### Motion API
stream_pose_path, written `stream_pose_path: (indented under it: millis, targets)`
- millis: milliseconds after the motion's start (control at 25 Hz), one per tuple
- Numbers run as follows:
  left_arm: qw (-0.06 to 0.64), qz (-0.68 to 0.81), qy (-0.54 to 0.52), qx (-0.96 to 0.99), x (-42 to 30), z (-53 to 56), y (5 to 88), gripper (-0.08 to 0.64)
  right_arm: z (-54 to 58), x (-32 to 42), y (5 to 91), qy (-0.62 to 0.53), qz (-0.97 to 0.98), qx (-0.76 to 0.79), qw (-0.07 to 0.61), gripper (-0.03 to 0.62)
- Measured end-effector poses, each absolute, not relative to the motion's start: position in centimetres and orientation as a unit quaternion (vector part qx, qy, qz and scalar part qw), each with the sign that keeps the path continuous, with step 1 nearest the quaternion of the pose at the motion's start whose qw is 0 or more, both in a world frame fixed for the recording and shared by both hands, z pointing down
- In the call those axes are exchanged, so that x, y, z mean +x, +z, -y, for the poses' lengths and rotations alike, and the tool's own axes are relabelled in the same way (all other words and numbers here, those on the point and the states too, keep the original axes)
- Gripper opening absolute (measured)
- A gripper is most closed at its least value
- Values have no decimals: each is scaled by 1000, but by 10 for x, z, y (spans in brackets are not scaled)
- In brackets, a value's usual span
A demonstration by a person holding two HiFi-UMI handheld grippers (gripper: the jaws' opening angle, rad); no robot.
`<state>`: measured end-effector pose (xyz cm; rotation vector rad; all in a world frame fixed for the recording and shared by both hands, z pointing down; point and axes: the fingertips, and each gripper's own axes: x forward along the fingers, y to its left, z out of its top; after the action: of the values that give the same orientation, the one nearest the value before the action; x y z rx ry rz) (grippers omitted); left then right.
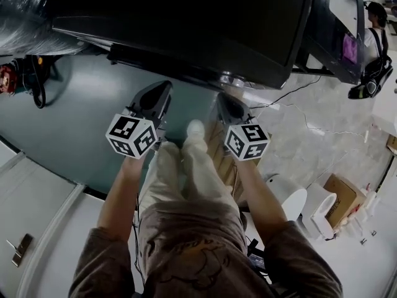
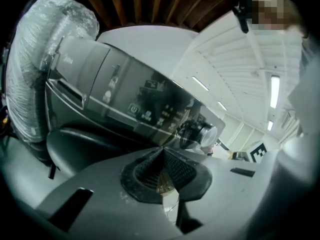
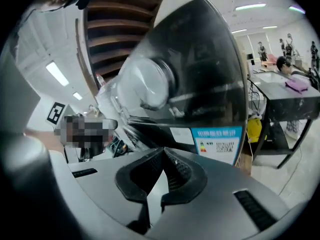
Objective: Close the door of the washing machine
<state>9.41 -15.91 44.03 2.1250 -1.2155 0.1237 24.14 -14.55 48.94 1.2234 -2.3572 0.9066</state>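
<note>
The dark washer fills the far side, and I cannot tell how its door stands. Near it, side by side above the floor, are the left gripper and right gripper. Each has its jaws pressed together, holding nothing. A dial lies just beyond the left gripper and a label beyond the right.

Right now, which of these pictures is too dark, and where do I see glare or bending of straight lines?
Head view: dim, the washing machine is almost a black block without detail. Left gripper view: strong wide-angle bending; the control panel curves and carries reflections. Right gripper view: the knob looks pale and soft, the blue label is clearer.
</note>
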Motion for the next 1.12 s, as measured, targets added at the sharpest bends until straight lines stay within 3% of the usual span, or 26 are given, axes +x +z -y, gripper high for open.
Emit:
stream_pose_path:
  millis: [640,1120]
  targets:
    - [270,435,8,859,81,122,247,3,111,217,255,189,882,421,101,-2]
    - [249,385,-21,888,87,68,178,3,66,206,170,124,892,431,65,-2]
